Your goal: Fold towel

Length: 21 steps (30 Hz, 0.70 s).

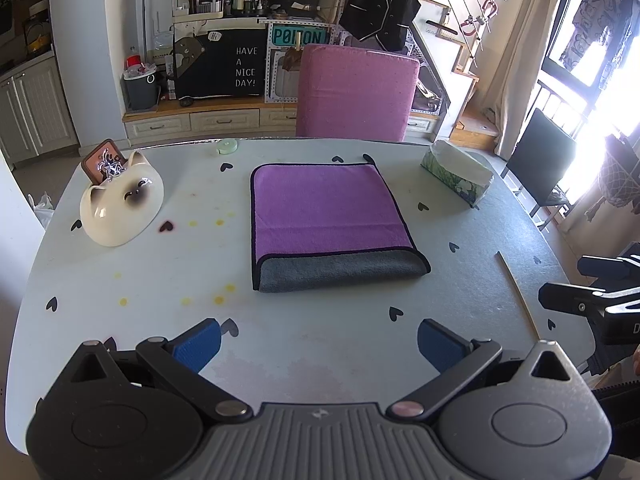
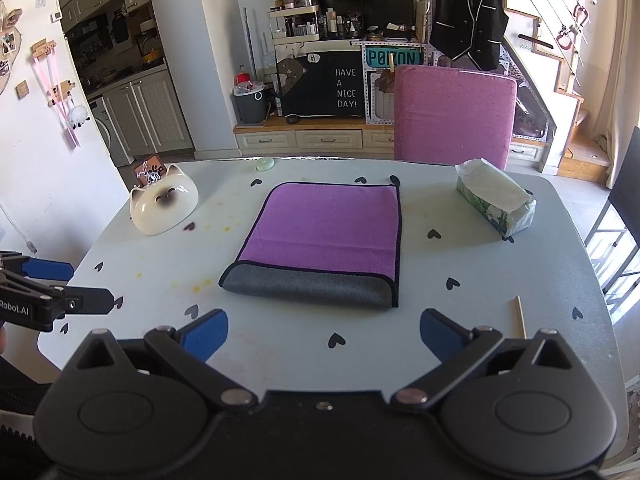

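Observation:
A purple towel (image 1: 324,208) with a grey underside and black edging lies folded flat in the middle of the white table (image 1: 304,344); a grey strip shows along its near edge. It also shows in the right wrist view (image 2: 324,236). My left gripper (image 1: 320,344) is open and empty, held above the table short of the towel's near edge. My right gripper (image 2: 324,334) is open and empty, also short of the near edge. Each gripper shows at the side of the other's view: the right gripper (image 1: 592,300), the left gripper (image 2: 52,296).
A cat-shaped ceramic bowl (image 1: 120,208) sits at the left of the table, a tissue pack (image 1: 456,176) at the far right, a wooden stick (image 1: 516,292) near the right edge, and a small green disc (image 1: 227,146) at the far edge. A pink chair (image 1: 356,92) stands behind the table.

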Available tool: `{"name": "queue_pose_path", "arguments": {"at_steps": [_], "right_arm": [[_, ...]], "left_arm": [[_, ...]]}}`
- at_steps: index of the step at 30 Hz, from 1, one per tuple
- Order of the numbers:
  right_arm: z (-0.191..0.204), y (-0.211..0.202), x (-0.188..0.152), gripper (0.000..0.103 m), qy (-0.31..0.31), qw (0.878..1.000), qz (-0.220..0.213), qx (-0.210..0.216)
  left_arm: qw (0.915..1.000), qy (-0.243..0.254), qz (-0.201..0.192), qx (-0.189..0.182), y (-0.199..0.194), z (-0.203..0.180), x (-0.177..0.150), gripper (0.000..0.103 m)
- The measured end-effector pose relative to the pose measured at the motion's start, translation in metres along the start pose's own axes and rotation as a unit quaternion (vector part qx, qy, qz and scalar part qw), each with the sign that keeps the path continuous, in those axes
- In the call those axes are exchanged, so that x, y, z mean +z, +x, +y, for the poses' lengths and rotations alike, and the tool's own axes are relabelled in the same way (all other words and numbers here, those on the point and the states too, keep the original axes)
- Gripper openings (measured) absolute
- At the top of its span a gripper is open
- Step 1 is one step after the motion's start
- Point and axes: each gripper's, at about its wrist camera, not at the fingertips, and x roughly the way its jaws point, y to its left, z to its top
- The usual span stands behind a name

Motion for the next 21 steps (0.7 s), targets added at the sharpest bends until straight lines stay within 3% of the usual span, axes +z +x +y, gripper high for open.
{"name": "queue_pose_path", "arguments": {"at_steps": [21], "right_arm": [[-0.012,0.023,0.000,0.102,0.016,0.999,-0.028,-0.004]], "left_arm": [[0.9999,0.008,-0.006,0.013,0.043,0.015,0.011,0.103]]}}
